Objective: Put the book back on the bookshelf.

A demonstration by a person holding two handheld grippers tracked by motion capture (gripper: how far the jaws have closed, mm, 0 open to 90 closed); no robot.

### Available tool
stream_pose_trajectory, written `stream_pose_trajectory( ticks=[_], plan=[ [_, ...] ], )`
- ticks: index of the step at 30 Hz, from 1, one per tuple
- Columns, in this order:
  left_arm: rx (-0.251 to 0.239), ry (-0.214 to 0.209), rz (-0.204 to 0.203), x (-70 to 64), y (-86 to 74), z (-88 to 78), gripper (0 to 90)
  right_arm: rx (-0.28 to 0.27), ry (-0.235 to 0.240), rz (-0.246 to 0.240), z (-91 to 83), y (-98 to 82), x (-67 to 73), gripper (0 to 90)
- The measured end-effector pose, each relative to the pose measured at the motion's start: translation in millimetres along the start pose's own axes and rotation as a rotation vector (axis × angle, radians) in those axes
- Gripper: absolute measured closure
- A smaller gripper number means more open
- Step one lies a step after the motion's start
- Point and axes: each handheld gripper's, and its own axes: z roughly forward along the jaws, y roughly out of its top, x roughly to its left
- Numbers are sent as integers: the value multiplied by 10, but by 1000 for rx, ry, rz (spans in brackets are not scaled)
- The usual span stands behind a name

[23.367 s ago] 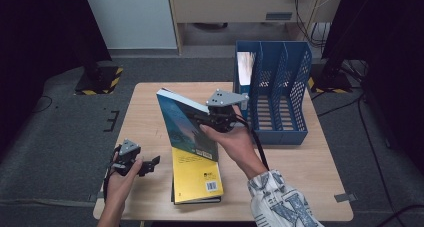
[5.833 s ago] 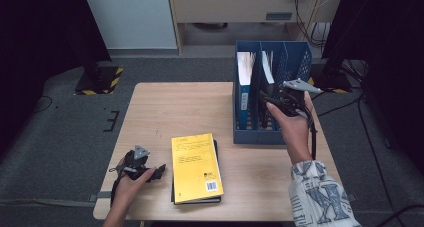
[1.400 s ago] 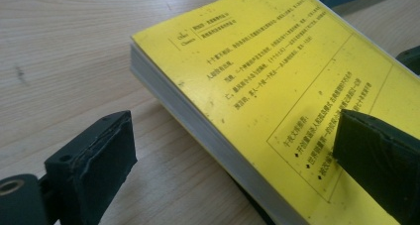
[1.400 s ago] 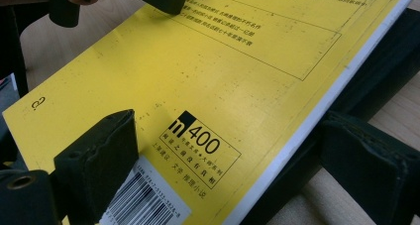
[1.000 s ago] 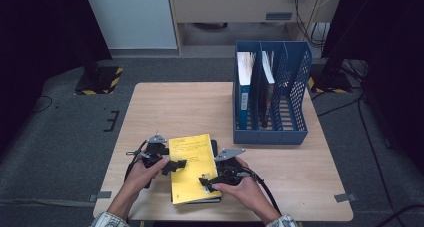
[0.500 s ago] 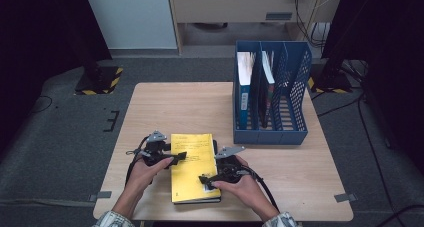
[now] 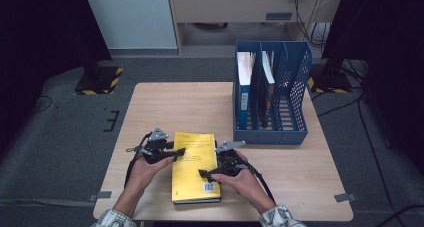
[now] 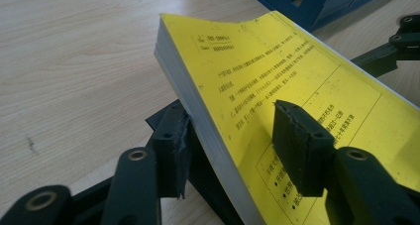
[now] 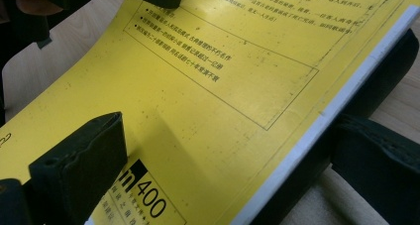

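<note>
The yellow book point(image 7: 194, 164) is lying on a dark book at the counter's point(image 7: 165, 107) near edge, its left edge now raised. We are closing the left tool point(image 8: 230, 138) about that edge, one jaw on the cover, one beneath. The right tool point(image 9: 223, 170), jaws widening, is straddling the opposite edge without gripping. The lift toward the blue file rack point(image 7: 295, 99) is likely next.

High overhead; both gripper views close on yellow book point(image 7: 195, 163)

Left gripper point(image 7: 172, 152) jaws just closing in, right gripper point(image 7: 206, 174) jaws spread wide; both forearms low, converging.
</note>
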Motion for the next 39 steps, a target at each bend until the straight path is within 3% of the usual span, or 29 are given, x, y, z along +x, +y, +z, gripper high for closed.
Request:
stream_pose_trajectory(
  ticks=[8,12,22,28,39],
  plan=[
    [3,-3,14,-12,43,-28,566,-2,11,13,5,13,-39,17],
    [10,-11,0,3,43,-15,565,-2,24,10,3,9,-65,18],
    [18,-23,28,-78,121,73,563,26,60,84,3,18,-159,35],
    [-3,-25,22,-75,140,28,564,5,43,77,-56,42,-155,95],
    [-48,-1,13,-19,242,-176,567,-21,-23,26,-150,312,-90,250]
  ],
)
